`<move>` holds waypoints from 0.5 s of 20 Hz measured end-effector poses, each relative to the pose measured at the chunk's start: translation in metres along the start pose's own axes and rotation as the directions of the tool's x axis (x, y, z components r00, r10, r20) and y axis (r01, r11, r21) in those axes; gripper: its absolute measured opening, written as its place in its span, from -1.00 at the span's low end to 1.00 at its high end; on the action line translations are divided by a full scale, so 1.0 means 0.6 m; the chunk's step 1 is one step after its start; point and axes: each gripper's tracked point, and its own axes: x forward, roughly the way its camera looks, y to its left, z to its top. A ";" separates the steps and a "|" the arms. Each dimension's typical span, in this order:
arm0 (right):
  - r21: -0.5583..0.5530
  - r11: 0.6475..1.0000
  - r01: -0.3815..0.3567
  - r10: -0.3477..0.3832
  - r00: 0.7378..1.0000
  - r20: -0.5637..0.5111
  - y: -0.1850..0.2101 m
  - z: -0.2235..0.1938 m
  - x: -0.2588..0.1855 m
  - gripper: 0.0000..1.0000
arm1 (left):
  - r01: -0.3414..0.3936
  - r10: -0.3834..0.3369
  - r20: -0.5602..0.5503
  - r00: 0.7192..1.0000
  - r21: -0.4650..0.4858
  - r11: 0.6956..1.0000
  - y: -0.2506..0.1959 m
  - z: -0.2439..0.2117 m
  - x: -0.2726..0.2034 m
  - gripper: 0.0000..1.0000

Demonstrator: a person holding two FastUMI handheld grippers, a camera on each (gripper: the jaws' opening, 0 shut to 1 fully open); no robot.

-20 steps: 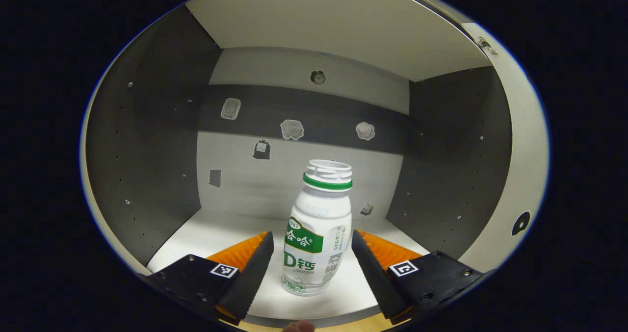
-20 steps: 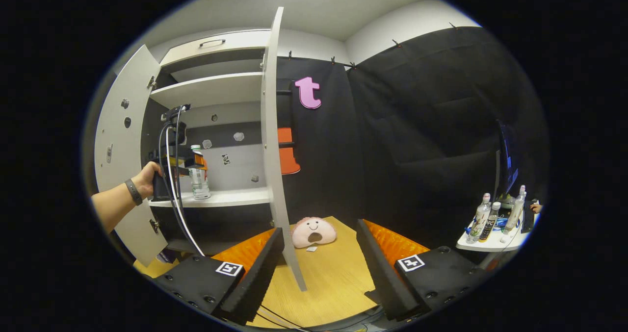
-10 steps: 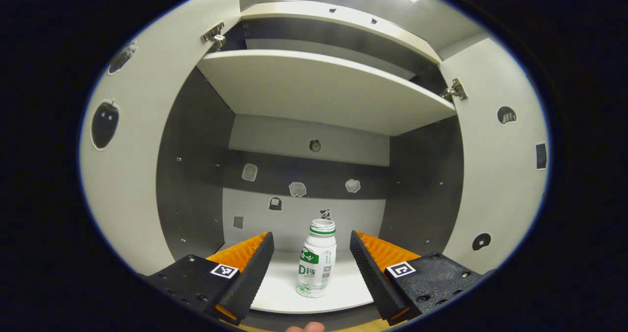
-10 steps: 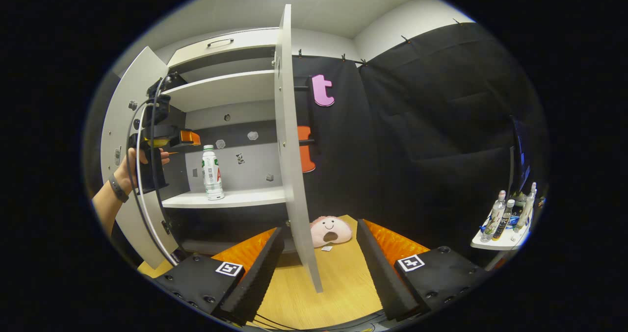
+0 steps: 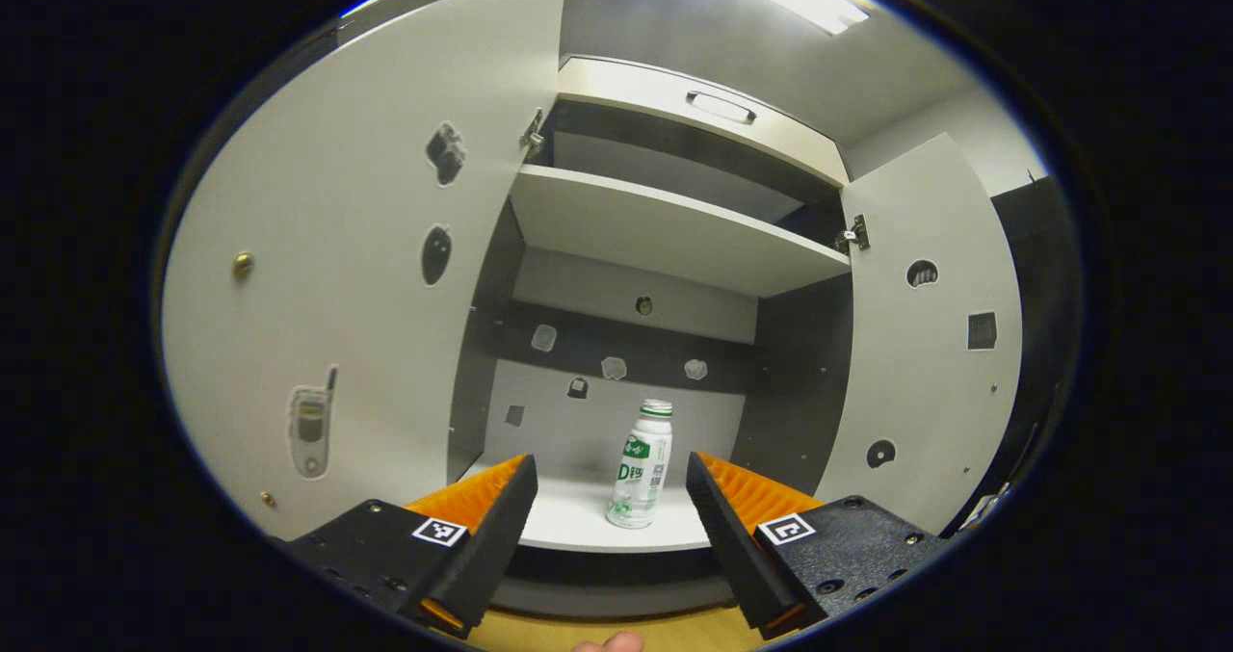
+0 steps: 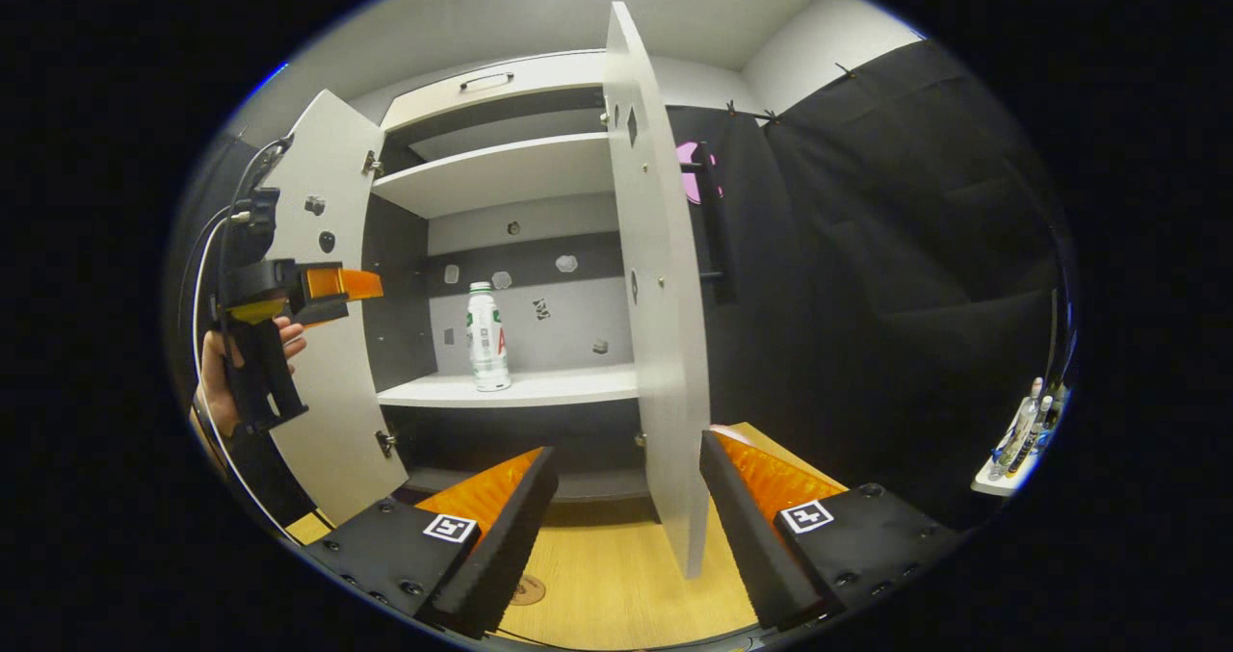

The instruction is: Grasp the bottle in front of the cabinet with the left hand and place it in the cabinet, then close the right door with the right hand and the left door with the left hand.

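Observation:
A white bottle (image 5: 642, 464) with a green label and a green neck ring stands upright on the cabinet's lower shelf (image 5: 588, 527). My left gripper (image 5: 611, 512) is open and well back from the bottle, outside the cabinet. In the right gripper view the same bottle (image 6: 485, 336) stands on the shelf (image 6: 539, 389), and the left gripper (image 6: 332, 286) shows at the far left in a hand. My right gripper (image 6: 626, 517) is open, its fingers straddling the lower edge of the open right door (image 6: 660, 286) without touching it. The left door (image 5: 347, 296) stands open.
An upper shelf (image 5: 665, 228) and a drawer with a handle (image 5: 718, 108) sit above the bottle. The wooden floor (image 6: 597, 594) lies below the doors. A small white table (image 6: 1002, 479) with bottles stands at the far right. Stickers dot the cabinet's back wall.
My left gripper has pulled back out of the cabinet, leaving the bottle on the shelf. My right gripper has shifted so that the right door's edge now lies between its fingers.

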 end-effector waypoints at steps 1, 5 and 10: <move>-0.002 1.000 -0.018 0.018 1.000 -0.002 0.010 0.001 0.004 0.97 | -0.016 0.016 -0.002 1.000 -0.007 1.000 0.011 -0.010 -0.025 0.89; -0.027 0.997 -0.076 0.076 0.997 0.004 0.048 0.005 0.014 0.97 | -0.085 0.084 -0.022 0.996 -0.035 0.996 0.054 -0.062 -0.111 0.89; -0.029 0.989 -0.145 0.145 0.989 -0.002 0.096 0.003 0.018 0.97 | -0.157 0.157 -0.022 0.987 0.001 0.988 0.104 -0.105 -0.192 0.89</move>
